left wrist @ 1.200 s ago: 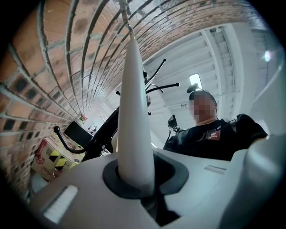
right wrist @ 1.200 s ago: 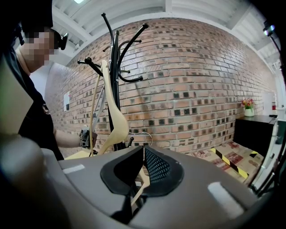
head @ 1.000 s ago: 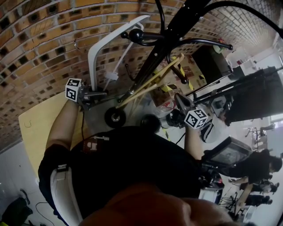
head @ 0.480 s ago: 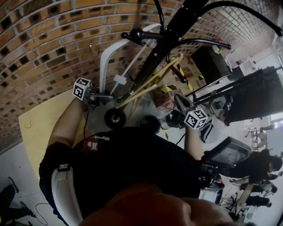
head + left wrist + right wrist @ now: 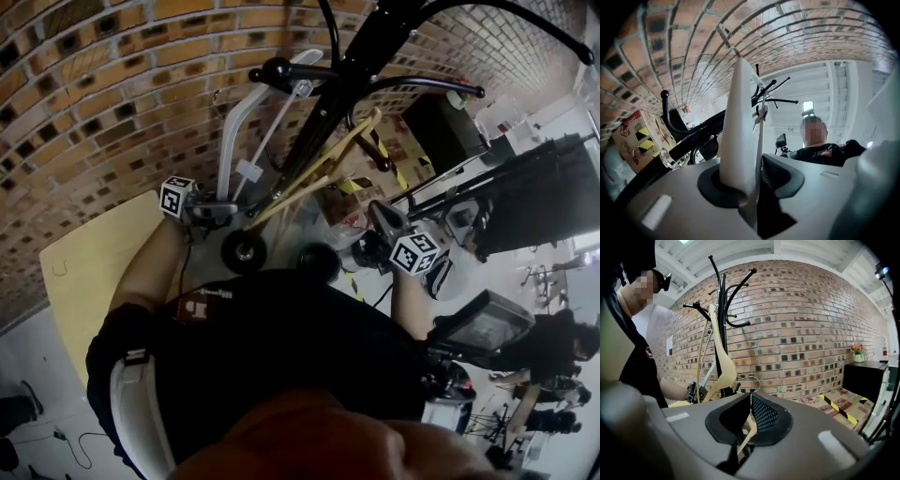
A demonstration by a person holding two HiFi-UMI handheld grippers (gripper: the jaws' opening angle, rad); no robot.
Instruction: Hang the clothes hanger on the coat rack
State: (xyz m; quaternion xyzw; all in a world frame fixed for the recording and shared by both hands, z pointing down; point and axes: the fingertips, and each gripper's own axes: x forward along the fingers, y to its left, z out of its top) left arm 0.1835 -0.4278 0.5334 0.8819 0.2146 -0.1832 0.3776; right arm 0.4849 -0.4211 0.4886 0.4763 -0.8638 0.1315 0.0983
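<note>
Since a sec ago the left gripper (image 5: 214, 212) has carried the white hanger (image 5: 246, 111) in twd the coat rack (image 5: 323, 122). Its top now sits by a knobbed rack arm. Left fingers are opening, hanger betw. them but no longer pinched. Looks like a release, tho can't tell if the hook's caught. Left forearm reaches fwd, gripper tilted up. Right gripper (image 5: 380, 217) is low near the pole, about level, fingers clamped on the wooden hanger (image 5: 723, 366)'s thin bar.
</note>
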